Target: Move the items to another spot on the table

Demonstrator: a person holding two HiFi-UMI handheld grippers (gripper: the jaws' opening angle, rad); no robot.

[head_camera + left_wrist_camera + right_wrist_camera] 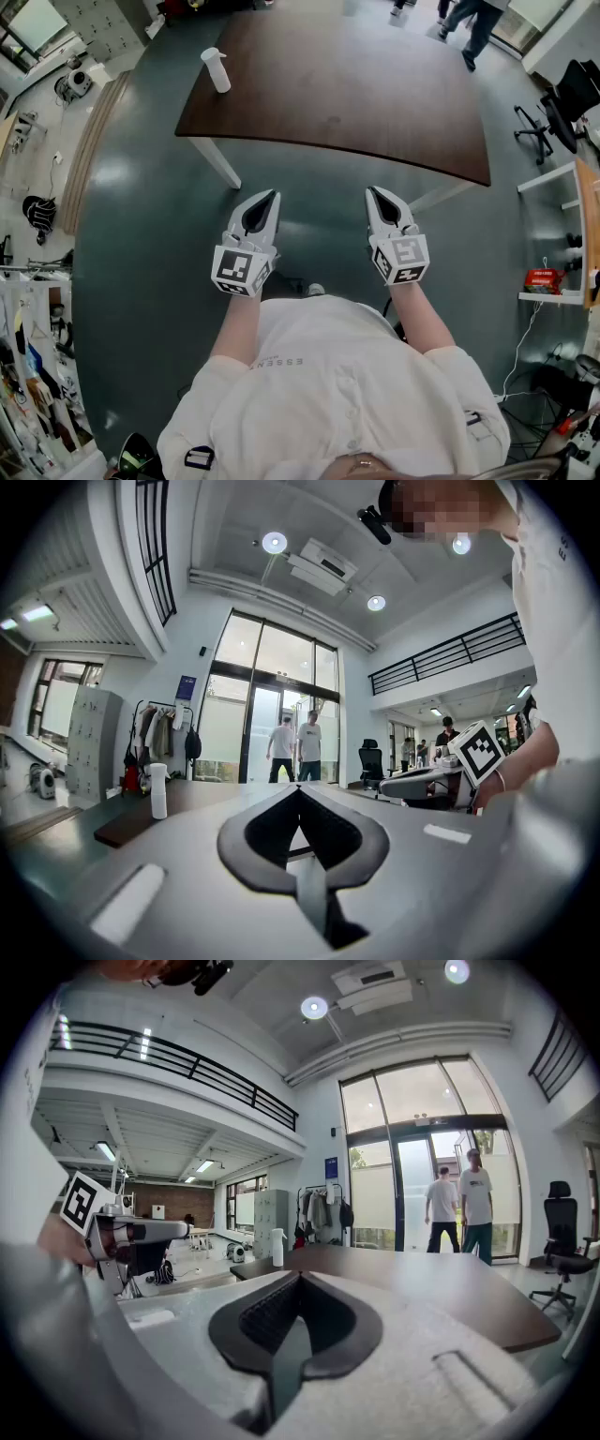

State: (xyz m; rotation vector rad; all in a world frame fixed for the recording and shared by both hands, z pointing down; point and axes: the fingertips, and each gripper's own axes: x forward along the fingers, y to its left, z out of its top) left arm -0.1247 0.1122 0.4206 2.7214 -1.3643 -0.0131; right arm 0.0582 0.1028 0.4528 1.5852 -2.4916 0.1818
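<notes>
A white spray bottle stands upright near the far left corner of the dark brown table; it also shows as the bottle in the left gripper view and the bottle in the right gripper view. My left gripper and right gripper hang side by side in front of the table's near edge, above the floor. Both have their jaws shut with nothing between them, tips meeting at the left gripper and the right gripper.
Two people stand by the glass doors beyond the table. An office chair sits right of the table, with a white shelf unit near it. A clothes rack and grey lockers line the far wall.
</notes>
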